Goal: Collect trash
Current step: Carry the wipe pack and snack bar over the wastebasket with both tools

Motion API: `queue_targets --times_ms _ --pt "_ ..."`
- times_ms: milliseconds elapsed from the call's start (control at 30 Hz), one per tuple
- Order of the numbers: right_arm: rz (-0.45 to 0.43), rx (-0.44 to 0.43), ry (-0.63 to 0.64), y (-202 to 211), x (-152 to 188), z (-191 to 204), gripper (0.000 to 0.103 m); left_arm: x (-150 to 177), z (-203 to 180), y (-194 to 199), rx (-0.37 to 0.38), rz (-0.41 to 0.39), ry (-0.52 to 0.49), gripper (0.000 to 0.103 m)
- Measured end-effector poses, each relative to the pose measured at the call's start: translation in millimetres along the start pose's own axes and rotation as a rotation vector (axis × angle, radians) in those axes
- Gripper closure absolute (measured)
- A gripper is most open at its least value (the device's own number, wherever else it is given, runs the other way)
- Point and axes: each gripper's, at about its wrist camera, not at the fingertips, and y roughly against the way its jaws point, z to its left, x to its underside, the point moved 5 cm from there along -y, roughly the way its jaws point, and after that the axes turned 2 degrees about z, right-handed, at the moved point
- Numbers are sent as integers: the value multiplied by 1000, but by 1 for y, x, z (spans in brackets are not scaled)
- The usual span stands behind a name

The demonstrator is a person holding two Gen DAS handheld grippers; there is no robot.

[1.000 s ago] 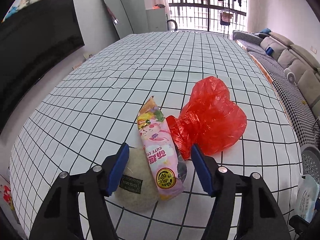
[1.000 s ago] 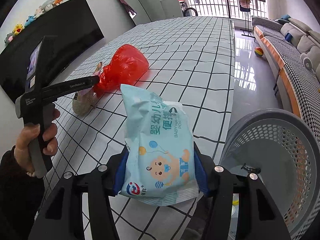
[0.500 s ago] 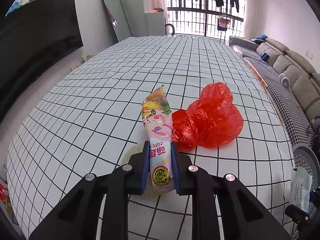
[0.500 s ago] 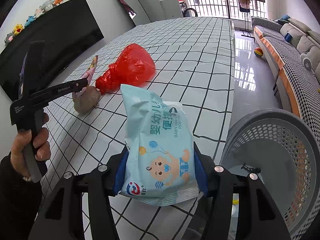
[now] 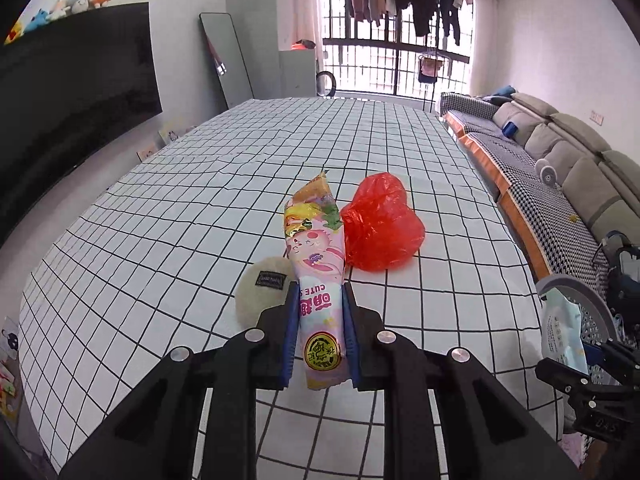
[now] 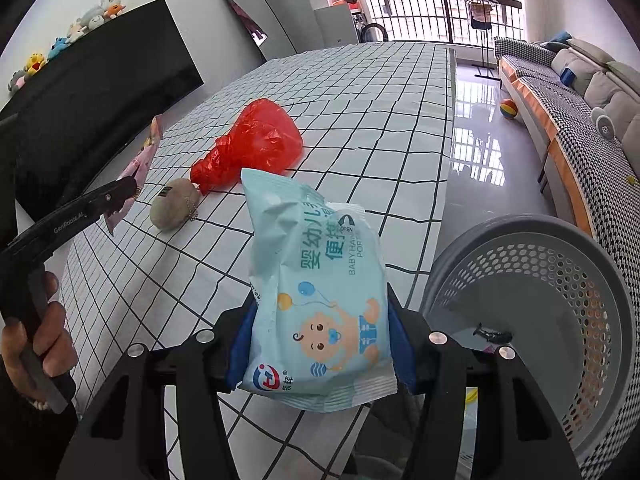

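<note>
My left gripper point(image 5: 319, 300) is shut on a pink snack wrapper point(image 5: 316, 264) and holds it lifted above the checked table point(image 5: 180, 208). The wrapper also shows in the right wrist view point(image 6: 140, 164). A crumpled red plastic bag point(image 5: 380, 228) lies on the table just beyond it. My right gripper point(image 6: 320, 320) is shut on a light-blue baby wipes pack point(image 6: 320, 280), held at the table's right edge beside a grey perforated bin point(image 6: 560, 280). The pack also shows in the left wrist view point(image 5: 564, 332).
A beige round pouch point(image 5: 260, 292) with a dark label lies on the table left of the wrapper, also in the right wrist view point(image 6: 174, 208). A sofa point(image 5: 560, 152) runs along the right. A black TV point(image 5: 72, 92) hangs on the left wall.
My left gripper closed on the pink wrapper and lifted it off the table, uncovering the beige pouch. My right gripper kept the wipes pack, now slightly tilted.
</note>
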Motion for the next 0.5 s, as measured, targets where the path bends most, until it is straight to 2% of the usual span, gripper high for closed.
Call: queue_targets --times_ms 267,500 --pt "-37 18 -11 28 14 -10 48 22 -32 24 56 -3 -21 83" --pt "-63 53 -56 56 37 -40 48 40 -81 47 137 -12 -67 83"
